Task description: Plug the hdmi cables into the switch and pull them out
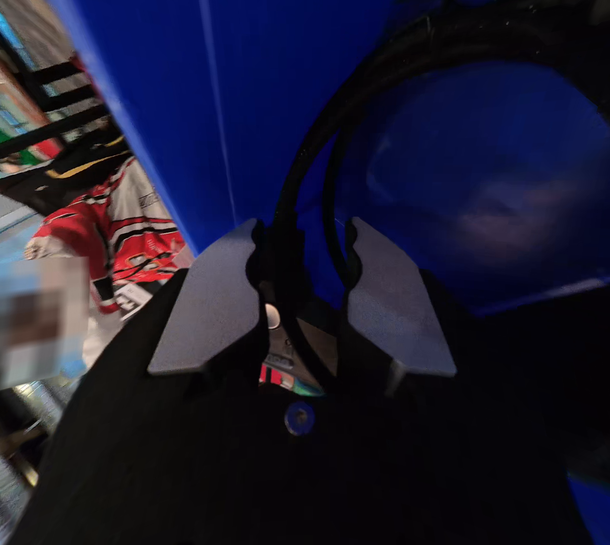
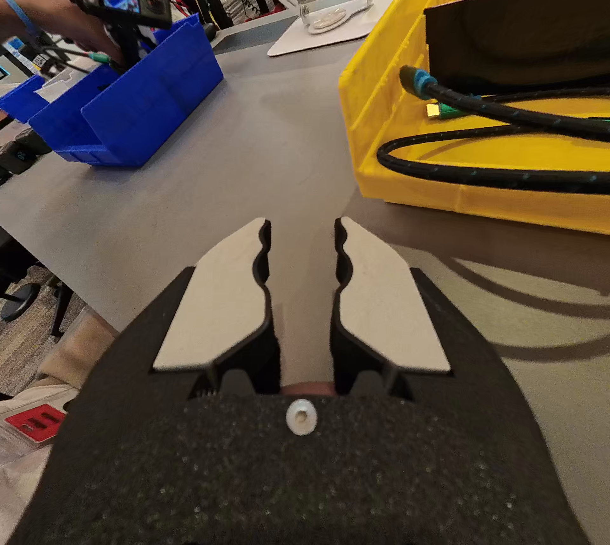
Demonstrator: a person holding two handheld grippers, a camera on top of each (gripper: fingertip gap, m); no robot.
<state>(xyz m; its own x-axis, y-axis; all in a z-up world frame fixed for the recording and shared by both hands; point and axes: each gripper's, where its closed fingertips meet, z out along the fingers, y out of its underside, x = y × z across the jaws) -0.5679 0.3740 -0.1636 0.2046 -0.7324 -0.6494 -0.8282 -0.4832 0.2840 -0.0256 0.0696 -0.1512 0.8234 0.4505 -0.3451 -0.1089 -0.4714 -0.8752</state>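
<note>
Reaching down into the blue bin (image 1: pixel 264 67), the left gripper (image 1: pixel 303 251) has its jaws parted, with a black cable (image 1: pixel 330 146) looping up from between them and curving off to the far right. A dark plug-like piece sits against the inner face of the left finger (image 1: pixel 211 298); the view is dim and blurred, so whether the jaws actually pinch it I cannot tell. A person's red and white top (image 1: pixel 109 232) shows at the left, outside the bin wall.

From the right wrist view, the right gripper (image 2: pixel 302 232) hangs over the grey table (image 2: pixel 231 199), jaws apart and holding nothing. At the near right stands a yellow bin (image 2: pixel 396 100) with thick black HDMI cables (image 2: pixel 495 176) coiled inside, a teal-collared plug (image 2: pixel 416 80) and a gold-tipped green plug (image 2: pixel 439 111) near its left wall, and a black box (image 2: pixel 515 43) behind them. At the far left sits the blue bin (image 2: pixel 148 113), the left gripper (image 2: pixel 122 34) dipped into it from above.
</note>
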